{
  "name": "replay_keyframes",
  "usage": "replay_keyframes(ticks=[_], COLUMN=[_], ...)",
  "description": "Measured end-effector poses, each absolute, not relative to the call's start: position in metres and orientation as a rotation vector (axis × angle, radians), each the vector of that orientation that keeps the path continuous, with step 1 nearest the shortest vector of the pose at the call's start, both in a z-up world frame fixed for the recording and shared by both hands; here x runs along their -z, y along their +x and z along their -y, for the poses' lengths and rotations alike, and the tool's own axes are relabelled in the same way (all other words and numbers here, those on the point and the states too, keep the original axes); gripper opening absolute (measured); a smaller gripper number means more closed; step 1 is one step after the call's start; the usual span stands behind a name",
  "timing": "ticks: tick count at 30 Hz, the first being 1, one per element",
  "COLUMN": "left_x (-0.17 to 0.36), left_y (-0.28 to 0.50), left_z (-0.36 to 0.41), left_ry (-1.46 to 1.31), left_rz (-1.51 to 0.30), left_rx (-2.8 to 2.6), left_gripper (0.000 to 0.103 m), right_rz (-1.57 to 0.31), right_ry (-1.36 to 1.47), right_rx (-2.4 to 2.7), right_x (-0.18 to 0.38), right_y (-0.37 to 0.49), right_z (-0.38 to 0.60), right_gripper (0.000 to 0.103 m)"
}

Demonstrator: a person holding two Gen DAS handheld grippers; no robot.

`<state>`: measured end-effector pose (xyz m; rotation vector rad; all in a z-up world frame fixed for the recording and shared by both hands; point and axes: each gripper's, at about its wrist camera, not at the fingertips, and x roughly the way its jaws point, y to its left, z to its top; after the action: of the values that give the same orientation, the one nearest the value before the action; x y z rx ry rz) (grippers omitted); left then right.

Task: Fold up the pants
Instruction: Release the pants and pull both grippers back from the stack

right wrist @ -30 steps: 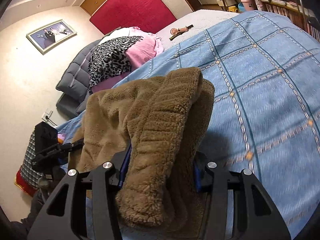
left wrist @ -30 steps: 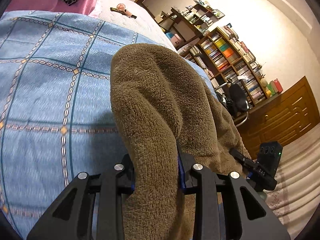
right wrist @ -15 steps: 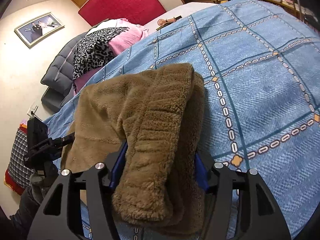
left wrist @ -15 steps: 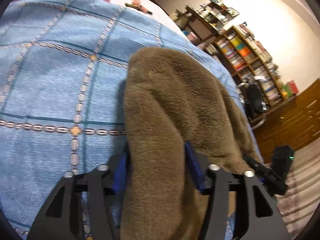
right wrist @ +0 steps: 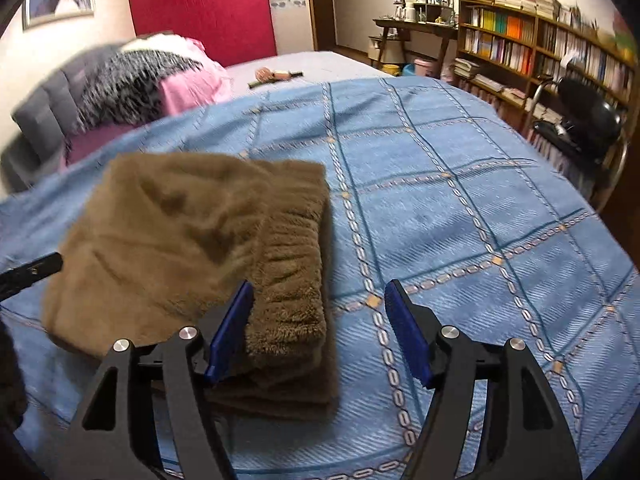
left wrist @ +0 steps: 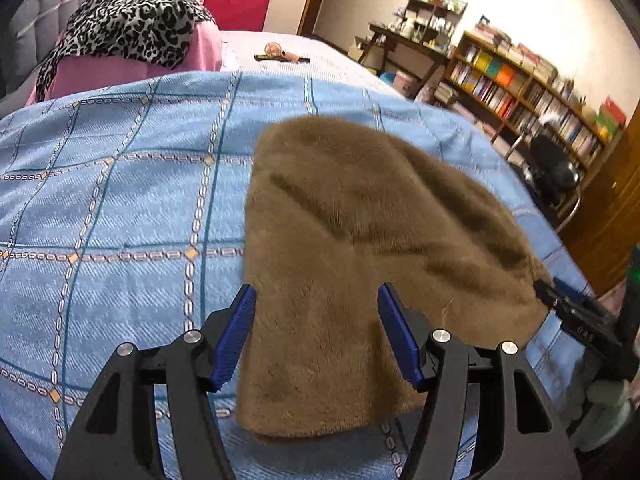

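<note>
The brown fleece pants (left wrist: 360, 248) lie folded in a thick stack on the blue checked bedspread (left wrist: 120, 220). In the right wrist view the pants (right wrist: 192, 240) show their ribbed waistband at the stack's right edge. My left gripper (left wrist: 318, 332) is open, its blue pads standing apart on either side of the stack's near end. My right gripper (right wrist: 318, 328) is open too, with the waistband end just inside its left pad and bare bedspread (right wrist: 460, 220) between the rest of the jaws. The other gripper's black tip shows at the right edge of the left wrist view (left wrist: 580, 316).
A leopard-print cloth on pink bedding (left wrist: 132, 32) lies at the head of the bed by a red headboard (right wrist: 204, 8). A small hair dryer (right wrist: 276, 76) lies on the white sheet. Bookshelves (right wrist: 540, 44) and a black chair (right wrist: 580, 120) stand to the right.
Both grippers have opened and let go of the pants, which now lie flat on the bed. Both have pulled back a little from the stack.
</note>
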<state>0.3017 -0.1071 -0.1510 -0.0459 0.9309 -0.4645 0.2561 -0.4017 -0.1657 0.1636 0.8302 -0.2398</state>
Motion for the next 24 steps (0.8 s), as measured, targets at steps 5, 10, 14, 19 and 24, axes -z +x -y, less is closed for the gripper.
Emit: replay_keyframes(ticks=[5,10,14,19,24], left_x=[0.170,0.178,0.170,0.143,0.114], left_y=[0.297,0.298,0.299,0.279,0.255], left_z=[0.119,0.125,0.125,0.130,0.142], left_ry=[0.063,0.100,0.100,0.167,0.198], left_rz=[-0.926,-0.937,-0.954,-0.869,-0.800], left_rx=[0.428,0.384,0.337,0.301,0.314], left_gripper=[0.066,0.072,0.074,0.088,0.088], right_rz=[-0.852,-0.868,-0.861,-0.770,-0.709], right_ry=[0.180,0.217,0.218,0.261,0.239], right_rx=[0.240,0.236,0.231,0.198,0.149], right_x=[0.187,0.196,0.182,0.146,0.113], right_y=[0.259,0.263,0.258,0.233,0.213], right_z=[0.409,0.419,0.416,0.405,0.384], right_gripper=[0.074,0.077,0.077,0.079,0.085])
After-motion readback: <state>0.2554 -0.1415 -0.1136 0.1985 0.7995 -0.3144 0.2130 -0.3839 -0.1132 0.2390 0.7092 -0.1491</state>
